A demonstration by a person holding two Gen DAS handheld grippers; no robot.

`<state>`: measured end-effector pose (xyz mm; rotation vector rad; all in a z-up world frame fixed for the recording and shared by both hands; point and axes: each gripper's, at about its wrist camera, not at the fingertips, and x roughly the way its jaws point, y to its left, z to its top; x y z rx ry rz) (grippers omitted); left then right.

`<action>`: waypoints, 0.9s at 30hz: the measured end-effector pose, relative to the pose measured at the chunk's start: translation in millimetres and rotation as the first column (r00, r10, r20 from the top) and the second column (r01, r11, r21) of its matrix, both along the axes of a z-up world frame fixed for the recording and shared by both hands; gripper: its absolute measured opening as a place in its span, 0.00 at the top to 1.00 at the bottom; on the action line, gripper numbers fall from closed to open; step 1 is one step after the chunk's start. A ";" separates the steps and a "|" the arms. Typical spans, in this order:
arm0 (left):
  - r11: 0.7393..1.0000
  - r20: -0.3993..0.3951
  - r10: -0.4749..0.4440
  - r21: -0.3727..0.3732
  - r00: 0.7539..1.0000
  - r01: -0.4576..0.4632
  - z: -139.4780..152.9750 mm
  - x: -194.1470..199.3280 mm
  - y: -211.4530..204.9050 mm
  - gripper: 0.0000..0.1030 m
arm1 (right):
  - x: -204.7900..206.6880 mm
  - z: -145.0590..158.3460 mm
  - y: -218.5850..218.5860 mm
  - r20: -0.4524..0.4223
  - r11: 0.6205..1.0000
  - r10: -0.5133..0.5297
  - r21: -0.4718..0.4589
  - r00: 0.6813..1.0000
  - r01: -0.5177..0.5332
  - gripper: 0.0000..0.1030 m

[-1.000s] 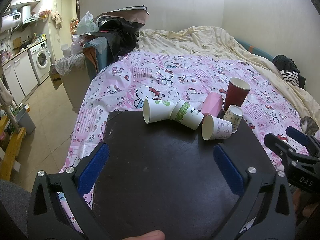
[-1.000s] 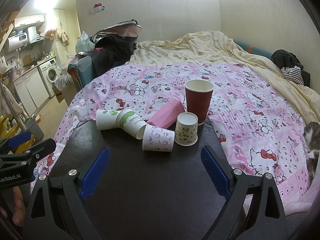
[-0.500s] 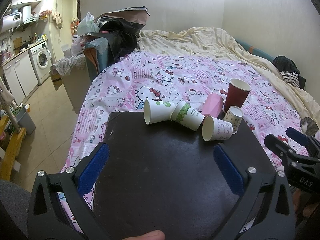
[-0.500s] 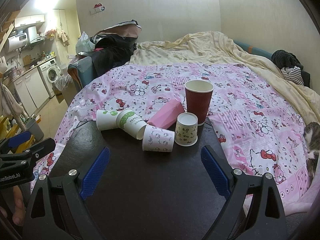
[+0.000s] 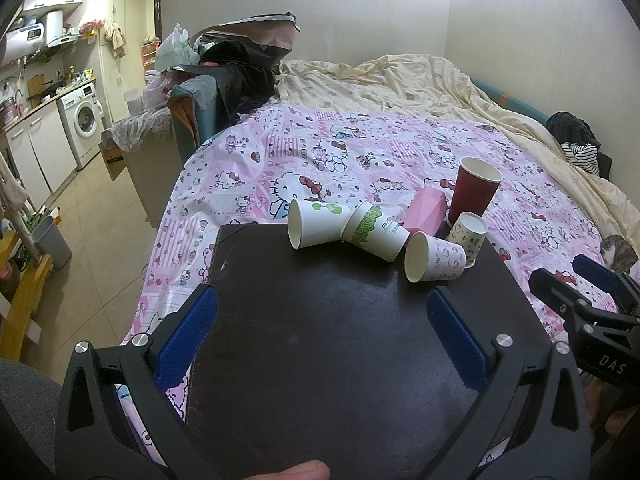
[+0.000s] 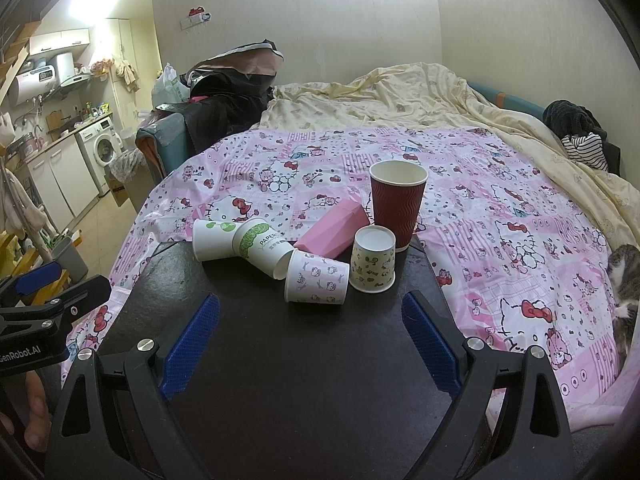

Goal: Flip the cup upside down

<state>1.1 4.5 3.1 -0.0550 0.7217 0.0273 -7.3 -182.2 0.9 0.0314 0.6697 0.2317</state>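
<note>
Ribbed paper red cup (image 6: 397, 204), smooth paper white cups (image 6: 317, 282), matt dark tabletop (image 6: 304, 360), glossy printed plastic sheet (image 6: 500, 216)

"PAPER" on green-banded cup (image 6: 265, 249), "GenRobot.AI" on left gripper (image 6: 24, 354)

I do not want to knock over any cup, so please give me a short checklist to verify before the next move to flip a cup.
1. Left gripper open and holding nothing: ok.
2. Right gripper open and holding nothing: ok.
3. A cup that needs flipping is present: ok, the red cup stands mouth up.
4. Red cup free to grasp: not ok, the small patterned cup, already upside down, and the pink box are close in front of it.
5. Red cup empty: cannot tell, its inside is hidden.
6. Dark tray has bare room to set a cup down: ok.
</note>
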 end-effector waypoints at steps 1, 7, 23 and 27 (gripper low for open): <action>1.000 0.000 0.000 0.001 1.000 0.000 0.0 0.2 0.0 0.00 | 0.0 0.0 0.0 0.000 1.000 0.000 0.000 1.000 0.000 0.08; 1.000 0.000 0.001 0.000 1.000 -0.001 -0.2 -0.2 -0.1 0.00 | -0.1 0.0 -0.1 0.000 1.000 0.000 0.000 1.000 0.000 0.08; 1.000 -0.001 0.000 0.000 1.000 0.000 0.7 -1.6 1.4 0.00 | -0.1 -0.4 -0.4 0.000 1.000 0.000 0.001 1.000 0.000 0.08; 1.000 -0.004 0.000 0.000 1.000 0.000 0.8 -1.3 2.1 0.00 | 0.8 -0.2 -0.7 0.000 1.000 0.000 0.001 1.000 0.000 0.08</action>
